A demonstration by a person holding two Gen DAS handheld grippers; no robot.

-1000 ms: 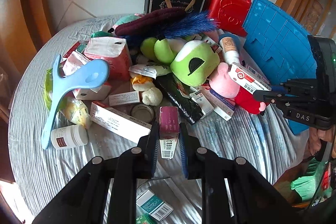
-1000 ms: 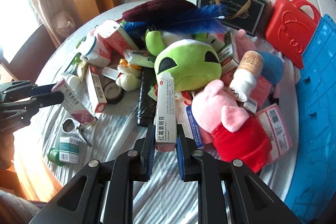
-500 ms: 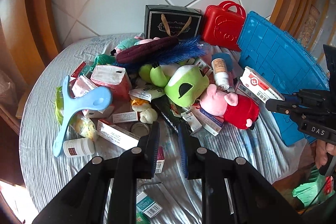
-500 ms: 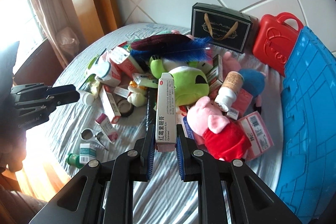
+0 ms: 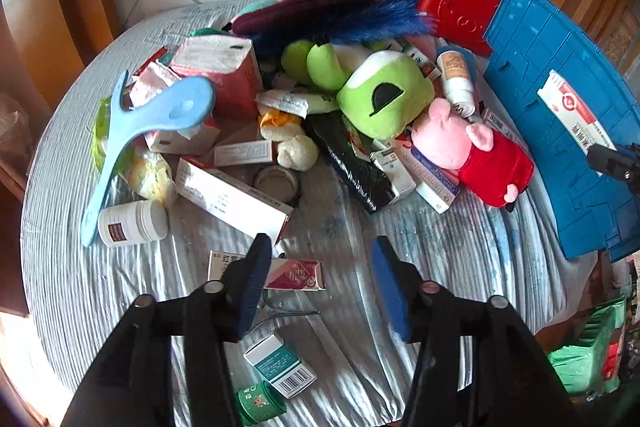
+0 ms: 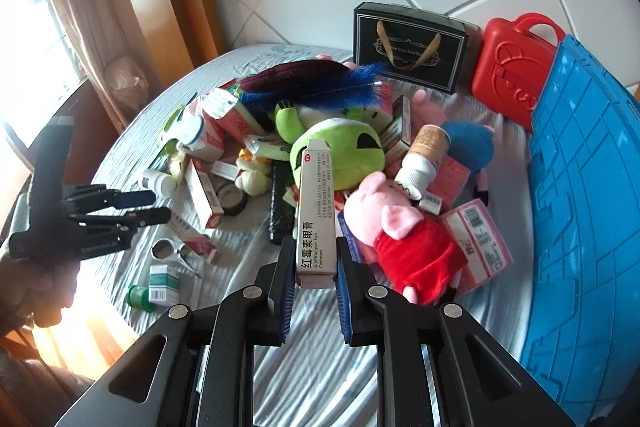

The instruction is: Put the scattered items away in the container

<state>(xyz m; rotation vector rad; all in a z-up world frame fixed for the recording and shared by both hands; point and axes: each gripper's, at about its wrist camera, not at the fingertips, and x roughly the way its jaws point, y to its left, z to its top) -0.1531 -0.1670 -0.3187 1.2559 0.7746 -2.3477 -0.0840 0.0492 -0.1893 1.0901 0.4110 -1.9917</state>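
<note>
Lying flat on the counter just below the left hand-held gripper, the small red-and-white box has just been let go; a second ago it stood pinched upright between those pads, and now the jaws are opening with nothing between them; that drop undoes a pick, so the box probably needs re-grasping; the right hand-held gripper has risen and stays pressed on the long ointment box, held upright above the clutter; the blue container lies at the right edge, apparently the next stop; the green plush and pig plush remain scattered.
</note>
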